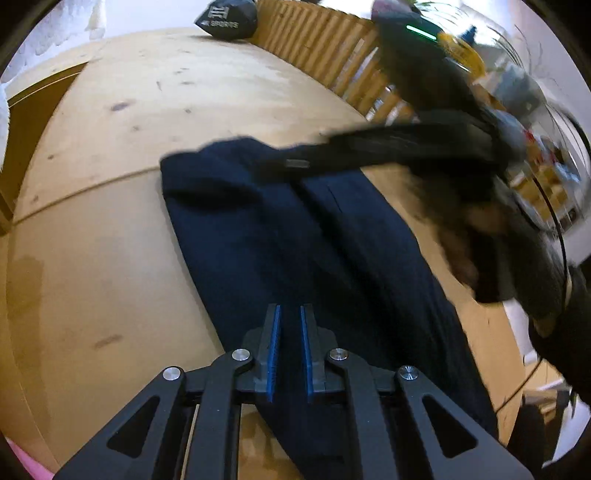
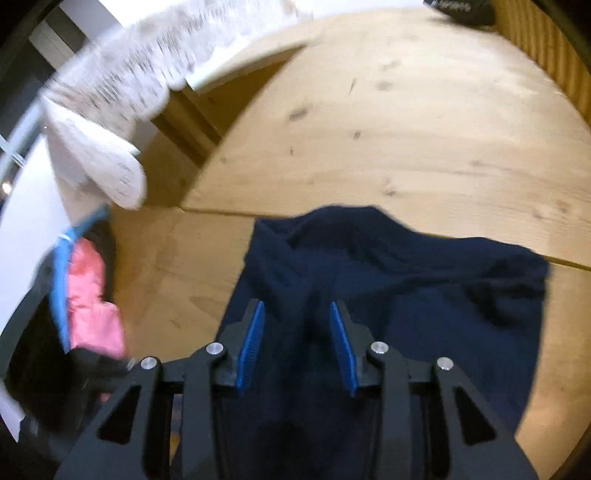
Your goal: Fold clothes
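Note:
A dark navy garment (image 1: 295, 240) lies folded lengthwise on the round wooden table (image 1: 129, 110). My left gripper (image 1: 290, 310) hangs just over its near part; the blue pads stand a narrow gap apart with nothing pinched between them. In the right wrist view the same garment (image 2: 424, 295) spreads below my right gripper (image 2: 297, 306), whose jaws are open above a raised fold and grip nothing. In the left wrist view the right gripper (image 1: 295, 164) shows as a blurred black shape reaching in from the right over the garment's far end.
A black bag with white lettering (image 1: 227, 16) sits at the table's far edge beside a slatted wooden panel (image 1: 332, 48). White lace fabric (image 2: 140, 74) hangs at the left. Pink cloth (image 2: 92, 302) lies off the table's left edge. Bare tabletop (image 2: 406, 129) stretches beyond the garment.

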Action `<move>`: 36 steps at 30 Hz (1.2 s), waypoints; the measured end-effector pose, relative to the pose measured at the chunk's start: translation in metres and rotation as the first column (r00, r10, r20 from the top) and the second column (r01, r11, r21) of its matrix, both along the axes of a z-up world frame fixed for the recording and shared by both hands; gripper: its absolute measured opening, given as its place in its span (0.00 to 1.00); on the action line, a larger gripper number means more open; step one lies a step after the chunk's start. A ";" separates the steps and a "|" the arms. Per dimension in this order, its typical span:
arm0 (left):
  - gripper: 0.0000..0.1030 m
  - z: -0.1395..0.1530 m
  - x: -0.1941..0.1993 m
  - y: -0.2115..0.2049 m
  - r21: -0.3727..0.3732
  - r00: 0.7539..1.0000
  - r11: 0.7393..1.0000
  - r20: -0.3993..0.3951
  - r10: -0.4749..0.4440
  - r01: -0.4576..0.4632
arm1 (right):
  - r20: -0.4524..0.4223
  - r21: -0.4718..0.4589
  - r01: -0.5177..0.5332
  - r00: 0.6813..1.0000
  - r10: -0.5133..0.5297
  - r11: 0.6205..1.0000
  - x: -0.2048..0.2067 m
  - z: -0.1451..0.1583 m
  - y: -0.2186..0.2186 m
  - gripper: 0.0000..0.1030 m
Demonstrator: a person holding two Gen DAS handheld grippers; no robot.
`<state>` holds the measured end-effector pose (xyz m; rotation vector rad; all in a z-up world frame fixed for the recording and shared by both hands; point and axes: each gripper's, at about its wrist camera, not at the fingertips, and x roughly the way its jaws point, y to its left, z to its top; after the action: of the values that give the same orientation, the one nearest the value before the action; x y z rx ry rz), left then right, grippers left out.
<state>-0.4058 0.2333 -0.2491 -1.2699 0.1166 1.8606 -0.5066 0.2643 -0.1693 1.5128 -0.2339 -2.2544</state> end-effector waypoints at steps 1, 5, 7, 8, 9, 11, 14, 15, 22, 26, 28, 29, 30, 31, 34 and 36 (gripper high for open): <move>0.09 -0.002 0.002 0.000 -0.003 1.000 1.000 0.000 -0.008 0.008 | 0.008 0.031 -0.006 1.000 0.006 1.000 -0.002 -0.004 -0.006 0.36; 0.09 -0.007 -0.005 -0.002 0.012 1.000 1.000 0.013 0.008 -0.008 | 0.012 0.053 -0.011 1.000 0.010 0.999 -0.011 -0.010 -0.013 0.27; 0.09 -0.008 -0.010 -0.004 0.018 1.000 1.000 0.009 0.019 -0.019 | 0.021 -0.006 -0.012 1.000 0.012 1.000 -0.011 -0.006 -0.014 0.06; 0.09 -0.007 -0.012 -0.004 0.023 1.000 0.999 0.005 0.024 -0.025 | 0.010 -0.025 -0.022 1.000 0.022 0.999 -0.009 0.000 -0.012 0.06; 0.09 -0.005 -0.015 -0.005 0.027 1.000 0.999 -0.001 0.030 -0.030 | -0.012 -0.033 -0.035 0.999 0.034 0.999 -0.005 0.006 -0.007 0.06; 0.09 -0.002 -0.021 -0.004 0.035 0.999 0.999 -0.013 0.039 -0.038 | -0.045 -0.042 -0.044 0.998 0.043 0.998 0.001 0.016 -0.003 0.06; 0.09 0.001 -0.029 0.002 0.053 0.999 0.997 -0.020 0.049 -0.047 | -0.002 -0.007 0.016 1.000 -0.016 1.000 -0.004 0.007 0.008 0.08; 0.09 0.000 -0.029 0.006 0.053 0.999 0.998 -0.019 0.043 -0.042 | 0.021 0.014 0.025 0.999 -0.025 1.000 -0.006 0.001 0.011 0.08; 0.09 -0.017 -0.030 0.033 0.006 1.000 1.000 -0.007 -0.007 0.007 | -0.063 0.162 0.080 0.996 -0.071 0.984 -0.011 0.018 0.009 0.28; 0.09 -0.021 -0.024 0.032 0.018 1.000 1.000 -0.022 -0.007 0.007 | -0.076 0.097 0.022 0.997 -0.014 0.995 -0.032 0.032 -0.013 0.28; 0.09 -0.023 -0.021 0.030 0.039 1.000 0.999 -0.021 -0.003 0.004 | -0.056 0.125 -0.016 0.998 0.023 0.992 -0.043 0.028 -0.029 0.28; 0.09 -0.024 -0.020 0.029 0.042 1.000 0.999 -0.022 -0.004 0.005 | -0.035 0.133 -0.035 0.999 0.040 0.990 -0.048 0.025 -0.034 0.28; 0.09 -0.026 -0.020 0.028 0.046 1.000 0.999 -0.022 -0.004 0.005 | -0.019 0.140 -0.048 0.999 0.051 0.989 -0.053 0.023 -0.040 0.28; 0.09 -0.027 -0.020 0.027 0.049 1.000 0.999 -0.023 -0.005 0.006 | -0.006 0.145 -0.055 0.998 0.057 0.988 -0.057 0.020 -0.045 0.28; 0.09 -0.030 -0.019 0.024 0.056 1.000 0.998 -0.026 -0.007 0.009 | 0.030 0.151 -0.079 0.997 0.075 0.985 -0.064 0.013 -0.051 0.28; 0.11 -0.030 -0.018 0.024 0.054 0.999 0.998 -0.033 -0.013 0.014 | 0.052 0.172 -0.089 0.995 0.081 0.981 -0.065 0.008 -0.053 0.28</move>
<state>-0.4239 0.2575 -0.2789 -1.1991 0.0912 1.8611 -0.5720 0.2111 -0.1608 1.6302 0.0161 -2.2233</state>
